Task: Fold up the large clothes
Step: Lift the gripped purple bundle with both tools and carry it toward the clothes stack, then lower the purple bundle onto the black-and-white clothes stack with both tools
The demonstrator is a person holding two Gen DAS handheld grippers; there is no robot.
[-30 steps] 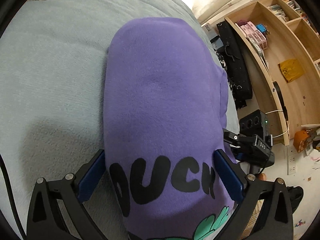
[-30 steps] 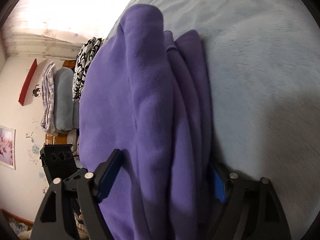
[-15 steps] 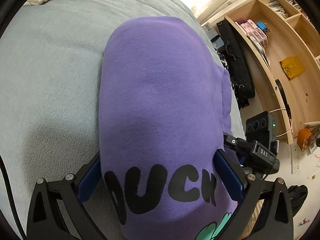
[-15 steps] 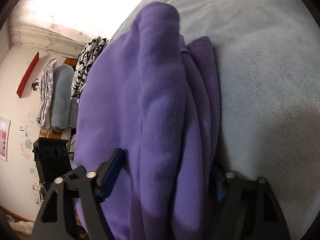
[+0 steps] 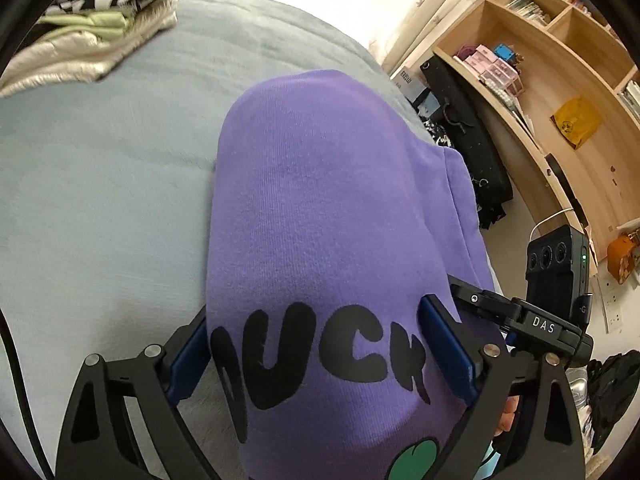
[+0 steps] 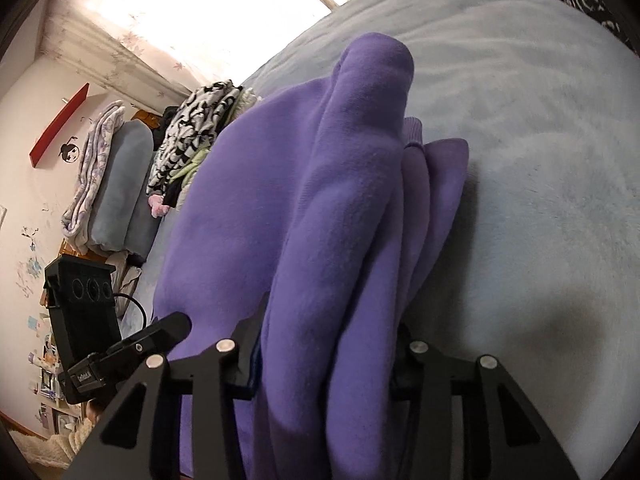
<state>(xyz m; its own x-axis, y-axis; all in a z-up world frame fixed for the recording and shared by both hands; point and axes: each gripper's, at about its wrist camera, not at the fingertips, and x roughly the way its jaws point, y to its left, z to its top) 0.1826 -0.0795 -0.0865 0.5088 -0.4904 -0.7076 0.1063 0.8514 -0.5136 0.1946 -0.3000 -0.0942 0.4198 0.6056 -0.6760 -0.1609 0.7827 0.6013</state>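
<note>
purple sweatshirt (image 5: 320, 220) now lifted higher; both grippers' grip unchanged

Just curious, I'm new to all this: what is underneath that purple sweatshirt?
The purple sweatshirt lies on a grey-blue blanket, which shows all around it. Whatever is directly beneath the bundle is covered. Both grippers, left and right, clamp its near end.

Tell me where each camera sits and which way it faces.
Left wrist: rides behind the left tongs, looking along them over the purple sweatshirt on the grey bed toward wooden shelves; its blue pads clasp the cloth.
Right wrist: rides behind the right tongs, facing the sweatshirt's folded edge and a bright window.
Shared: sweatshirt, bed, black-and-white clothes pile.
</note>
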